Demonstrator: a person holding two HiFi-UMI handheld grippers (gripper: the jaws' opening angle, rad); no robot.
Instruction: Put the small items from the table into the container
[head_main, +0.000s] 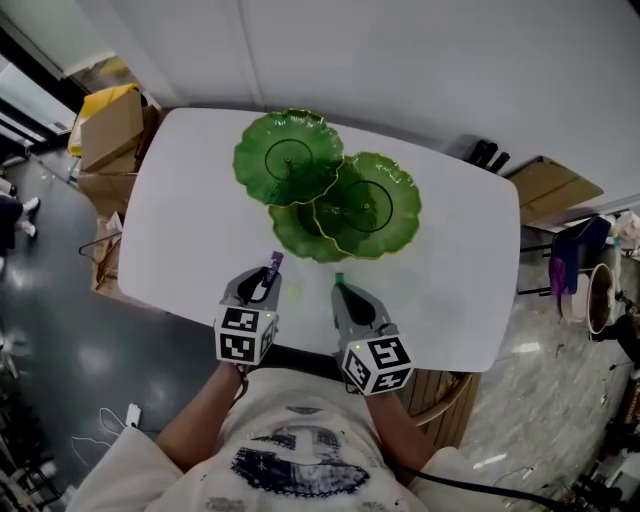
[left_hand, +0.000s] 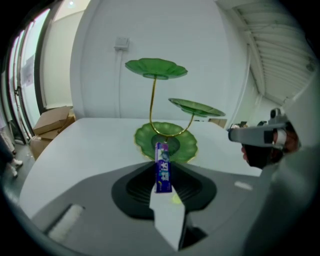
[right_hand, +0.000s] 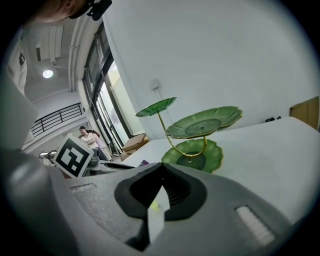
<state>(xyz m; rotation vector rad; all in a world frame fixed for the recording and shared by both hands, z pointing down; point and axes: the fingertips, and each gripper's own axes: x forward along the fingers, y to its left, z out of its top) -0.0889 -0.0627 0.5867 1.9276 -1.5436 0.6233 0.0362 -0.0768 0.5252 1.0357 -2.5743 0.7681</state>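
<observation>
Left gripper view: left gripper (left_hand: 164, 196) is clamped on just the low end of a purple packet (left_hand: 162, 167), green tiered stand (left_hand: 187, 146) well ahead — thin grip, so the packet could tip or slip out en route; right gripper (right_hand: 161, 192) has its jaws together.

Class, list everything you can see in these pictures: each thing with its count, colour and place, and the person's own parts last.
Rounded white table: one, white, centre.
Green leaf-shaped three-tier stand with gold stem: one, green and gold, far half of the table.
Purple stick-shaped packet: one, purple, held between the left jaws.
Small yellow-green item: one, pale, apparently on the table between the grippers.
Small green piece: one, green, at the right jaws' tip; whether it is held is unclear.
Brown cardboard boxes: several, brown, on the floor beside the table.
Left hand-held gripper: one, grey, shut on the packet.
Right hand-held gripper: one, grey, jaws together.
</observation>
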